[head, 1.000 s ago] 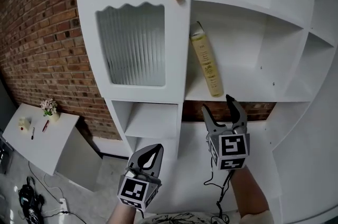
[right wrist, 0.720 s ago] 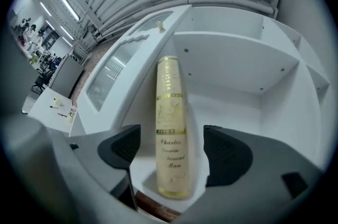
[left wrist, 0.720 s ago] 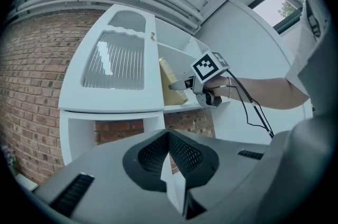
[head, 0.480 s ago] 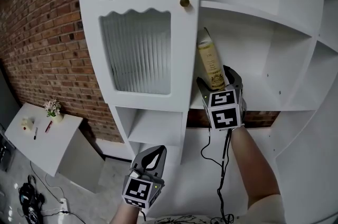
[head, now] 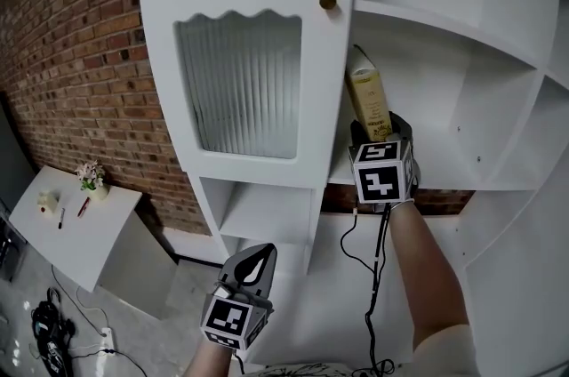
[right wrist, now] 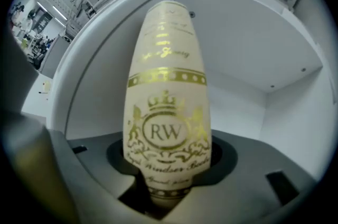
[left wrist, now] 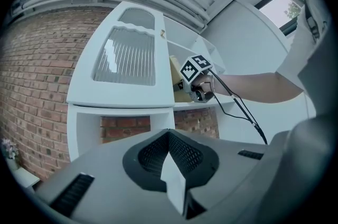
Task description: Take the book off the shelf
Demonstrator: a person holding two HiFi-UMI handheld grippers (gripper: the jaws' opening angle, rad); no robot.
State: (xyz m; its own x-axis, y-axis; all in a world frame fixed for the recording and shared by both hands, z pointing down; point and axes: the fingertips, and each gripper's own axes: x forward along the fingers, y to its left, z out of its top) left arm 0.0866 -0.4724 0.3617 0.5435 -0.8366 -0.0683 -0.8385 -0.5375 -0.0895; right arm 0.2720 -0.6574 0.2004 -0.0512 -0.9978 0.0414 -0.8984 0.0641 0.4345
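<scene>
A cream book (head: 369,100) with gold print stands upright at the left end of a white shelf (head: 453,183), leaning on the cabinet side. My right gripper (head: 382,132) is raised to its lower spine. In the right gripper view the book (right wrist: 168,112) fills the gap of the right gripper (right wrist: 169,186): the jaws are closing, and both sides touch the spine. My left gripper (head: 258,258) hangs low in front of the cabinet base, shut and empty. In the left gripper view the left gripper (left wrist: 169,165) has its tips together, with the book (left wrist: 176,72) far off.
A ribbed-glass cabinet door (head: 240,82) with a brass knob (head: 328,2) stands just left of the book. Other white shelf compartments (head: 524,100) extend right. A brick wall (head: 80,55) is at left, with a white table (head: 62,228) carrying a small flower pot (head: 89,178).
My right gripper rose from below the shelf up to the book and now has its jaws round the lower spine. The left gripper stayed low and shut.
</scene>
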